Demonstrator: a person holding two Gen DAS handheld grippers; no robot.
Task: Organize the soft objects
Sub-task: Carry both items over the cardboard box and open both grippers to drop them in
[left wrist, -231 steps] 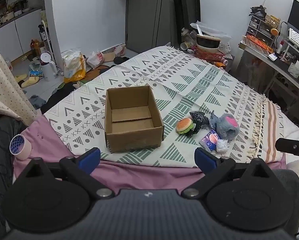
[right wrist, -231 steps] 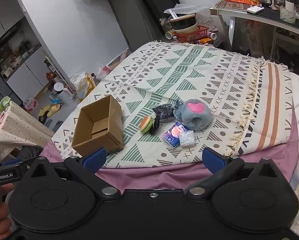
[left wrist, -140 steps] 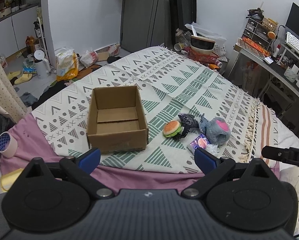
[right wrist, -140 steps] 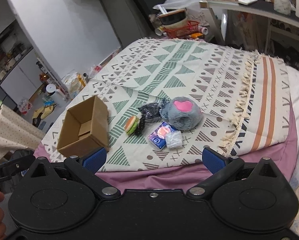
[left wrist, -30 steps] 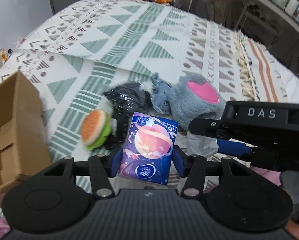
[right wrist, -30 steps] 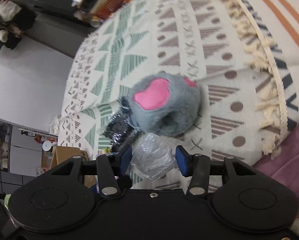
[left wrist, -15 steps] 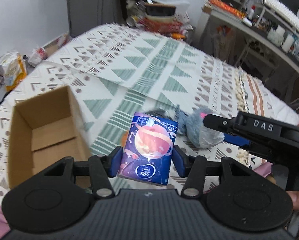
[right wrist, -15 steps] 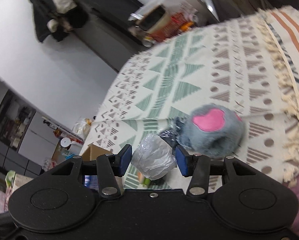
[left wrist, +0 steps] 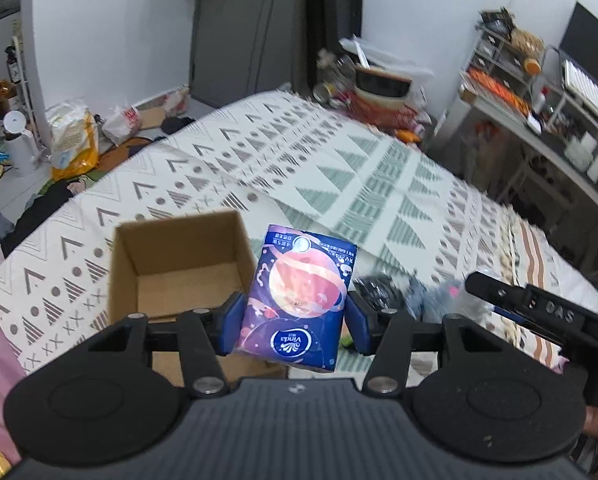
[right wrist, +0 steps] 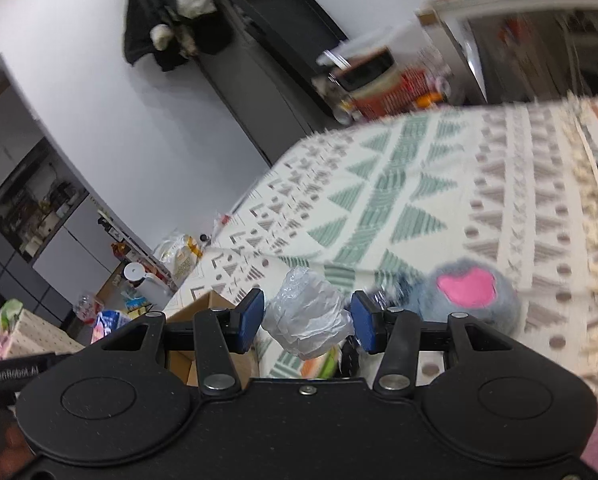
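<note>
My left gripper (left wrist: 293, 322) is shut on a blue tissue pack (left wrist: 299, 296) printed with a pink planet, held in the air just right of the open cardboard box (left wrist: 179, 268). My right gripper (right wrist: 307, 320) is shut on a crumpled clear plastic packet (right wrist: 307, 312), lifted above the bed. The grey plush with a pink patch (right wrist: 467, 300) lies on the patterned blanket (right wrist: 419, 184) to the right of it; the plush (left wrist: 439, 296) shows blurred beside a black crinkled bag (left wrist: 375, 290) in the left wrist view. A sliver of the burger toy (right wrist: 319, 364) peeks under the packet.
The box (right wrist: 203, 308) sits near the bed's front left edge. The right gripper's body (left wrist: 539, 316) and a hand cross the left wrist view at right. Bags and a white kettle (left wrist: 17, 144) litter the floor at left; a cluttered desk (left wrist: 539, 128) stands at right.
Both grippers have risen and swung left with their loads. The tissue pack now hangs closer to the box; the plush and black bag have dropped lower right in view.
</note>
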